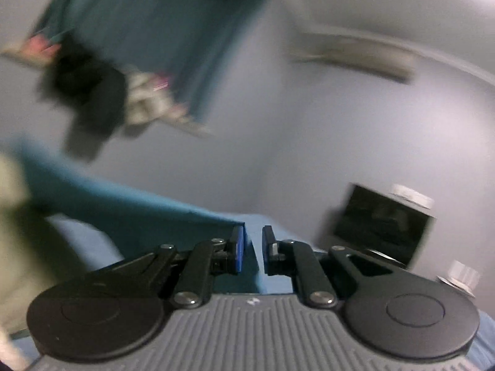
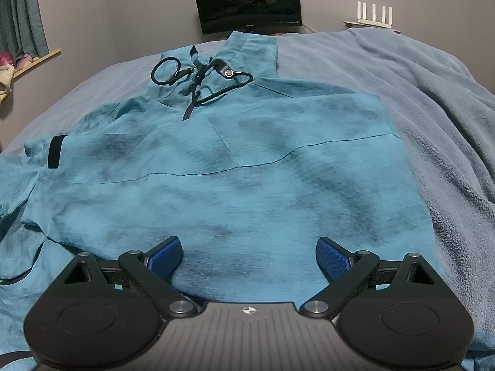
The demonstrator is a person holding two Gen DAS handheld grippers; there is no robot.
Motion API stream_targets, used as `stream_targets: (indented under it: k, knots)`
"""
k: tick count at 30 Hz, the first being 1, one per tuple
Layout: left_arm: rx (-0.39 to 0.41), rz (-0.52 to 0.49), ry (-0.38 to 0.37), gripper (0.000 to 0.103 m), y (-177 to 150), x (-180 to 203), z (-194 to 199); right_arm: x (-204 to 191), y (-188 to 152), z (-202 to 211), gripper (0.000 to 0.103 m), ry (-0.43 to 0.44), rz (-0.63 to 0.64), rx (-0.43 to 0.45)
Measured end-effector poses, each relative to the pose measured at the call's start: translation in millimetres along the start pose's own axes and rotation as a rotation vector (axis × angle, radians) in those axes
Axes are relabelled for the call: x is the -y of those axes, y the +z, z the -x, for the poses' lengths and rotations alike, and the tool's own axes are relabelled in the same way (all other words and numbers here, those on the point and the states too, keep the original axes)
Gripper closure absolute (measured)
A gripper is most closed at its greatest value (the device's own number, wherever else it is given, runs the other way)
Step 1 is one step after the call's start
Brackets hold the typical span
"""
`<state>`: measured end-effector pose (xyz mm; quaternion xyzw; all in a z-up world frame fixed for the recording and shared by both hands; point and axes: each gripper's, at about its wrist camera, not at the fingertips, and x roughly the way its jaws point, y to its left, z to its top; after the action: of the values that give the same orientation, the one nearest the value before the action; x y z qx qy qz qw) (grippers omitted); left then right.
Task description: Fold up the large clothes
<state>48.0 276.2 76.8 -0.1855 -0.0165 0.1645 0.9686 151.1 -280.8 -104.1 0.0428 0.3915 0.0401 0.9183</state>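
A large teal jacket (image 2: pixel 247 160) lies spread on the bed in the right wrist view, hood and black drawcords (image 2: pixel 201 77) at the far end, a black cuff tab (image 2: pixel 55 151) at the left. My right gripper (image 2: pixel 249 256) is open and empty, low over the jacket's near hem. In the blurred left wrist view my left gripper (image 1: pixel 252 247) is nearly closed on an edge of the teal fabric (image 1: pixel 123 213), which stretches up and to the left from the fingers.
A grey-blue blanket (image 2: pixel 433 108) covers the bed to the right of the jacket. A dark monitor (image 2: pixel 247 0) and a white router (image 2: pixel 374 15) stand beyond the bed. Teal curtains (image 1: pixel 148 31) and a window sill with clutter are at the left.
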Motion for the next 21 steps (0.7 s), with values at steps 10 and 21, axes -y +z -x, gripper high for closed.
stream_targets:
  k: [10,21]
  knots:
    - [-0.138,-0.296,-0.630,0.097,-72,154,46,-9,-2,0,0.007,-0.006,0.040,0.005]
    - [-0.418,-0.376,-0.693,0.045,-108,179,33,-9,-5,1,0.007,-0.007,0.048,0.013]
